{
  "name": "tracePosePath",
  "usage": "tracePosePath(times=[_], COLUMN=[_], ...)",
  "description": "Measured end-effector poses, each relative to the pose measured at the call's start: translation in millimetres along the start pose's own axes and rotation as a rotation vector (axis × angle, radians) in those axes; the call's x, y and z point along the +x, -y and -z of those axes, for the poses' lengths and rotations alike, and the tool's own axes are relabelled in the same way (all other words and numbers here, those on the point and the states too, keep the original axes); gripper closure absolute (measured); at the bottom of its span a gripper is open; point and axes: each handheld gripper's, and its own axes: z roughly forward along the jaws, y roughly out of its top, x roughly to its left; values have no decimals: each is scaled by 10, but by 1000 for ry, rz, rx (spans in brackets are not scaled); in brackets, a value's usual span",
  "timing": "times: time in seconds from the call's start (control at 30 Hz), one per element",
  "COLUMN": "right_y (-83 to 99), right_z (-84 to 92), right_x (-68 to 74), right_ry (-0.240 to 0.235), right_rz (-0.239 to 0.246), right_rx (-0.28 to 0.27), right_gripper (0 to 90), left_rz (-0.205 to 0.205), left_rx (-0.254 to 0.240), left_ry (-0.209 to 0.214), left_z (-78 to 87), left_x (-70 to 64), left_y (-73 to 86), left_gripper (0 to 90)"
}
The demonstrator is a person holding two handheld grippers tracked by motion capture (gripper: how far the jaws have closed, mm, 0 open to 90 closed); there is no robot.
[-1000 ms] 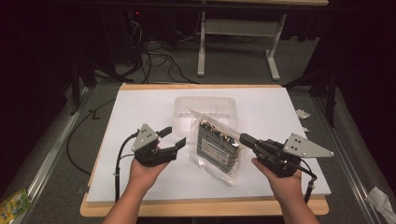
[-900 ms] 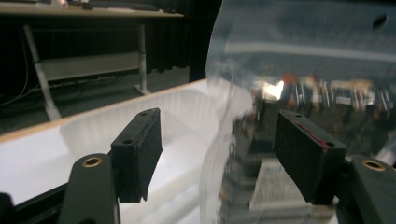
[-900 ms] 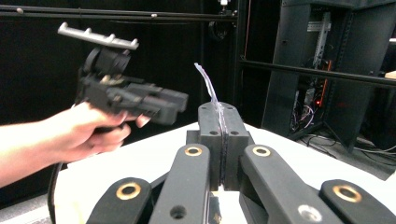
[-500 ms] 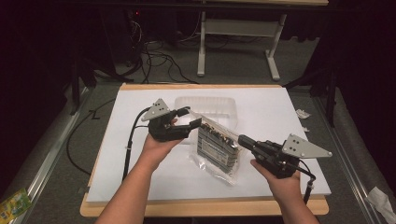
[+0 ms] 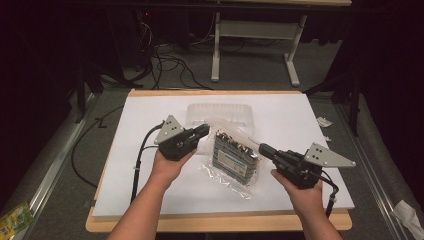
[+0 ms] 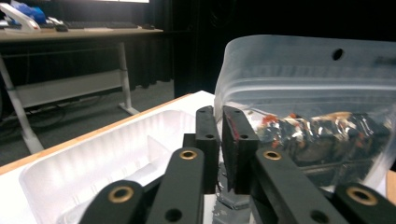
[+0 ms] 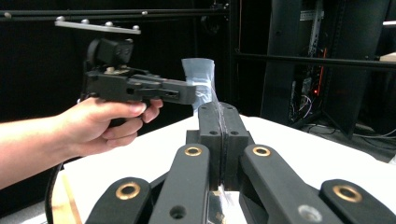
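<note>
Clear plastic bag (image 5: 234,159) of parts pinched at its edges on white table (image 5: 150,190). Right gripper (image 5: 266,150) clamped tight on bag edge; left gripper (image 5: 202,131) closed on opp. edge, w/ tray (image 5: 220,112) just behind.

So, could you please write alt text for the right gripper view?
The right gripper, jaws shut on a clear plastic bag, points across a white table. Beyond, a hand holds the left gripper at the bag's far edge.

Bare forearms, black grippers, grey 3-cornered plates, brass rivets, black cables
</note>
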Motion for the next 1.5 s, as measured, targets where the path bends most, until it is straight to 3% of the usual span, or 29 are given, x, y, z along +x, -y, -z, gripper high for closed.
tracePosePath(times=[0.1,0.3,0.37,0.4,0.47,0.53,0.57,0.6,0.8,0.93,1.03,1.17,1.2,1.33,1.37,1.4,1.5], right_y=[25,19,13,13,11,18,18,33,184,292,431,483,508,522,522,527,529], right_z=[21,36,39,39,35,32,32,17,-85,-173,-294,-345,-358,-357,-357,-357,-360], right_x=[-34,-12,-10,-10,-42,-50,-50,-55,-83,-85,-61,-47,-38,-41,-41,-19,-4], right_ry=[5,16,23,23,8,6,6,9,-6,-2,-8,-1,17,16,16,15,24], right_rz=[-14,3,-4,-4,-19,-27,-27,-24,-49,-51,-43,-39,-34,-10,-10,22,34], right_rx=[0,1,7,7,17,30,30,49,120,171,243,258,257,248,248,245,243], right_gripper=[900,883,792,792,658,575,575,509,456,468,577,643,712,740,740,751,759], left_rz=[-3,-11,-10,-10,-8,-7,-7,-4,-4,-10,-19,-23,-25,-43,-43,-38,-25], left_rx=[-18,-26,-27,-27,-24,-21,-21,-22,-19,-14,-13,-10,-8,8,8,21,40], left_ry=[-14,-33,-36,-36,-38,-44,-44,-44,-52,-58,-60,-64,-65,-90,-90,-102,-122], left_z=[25,32,29,29,24,18,18,15,3,2,9,17,21,26,26,29,42], left_x=[-48,-63,-63,-63,-55,-49,-49,-48,-52,-55,-62,-64,-63,-66,-66,-55,-38], left_y=[17,17,16,16,18,20,20,20,18,12,7,6,6,9,9,10,25], left_gripper=[900,900,900,900,900,900,900,900,900,900,900,900,900,884,867,840,729])
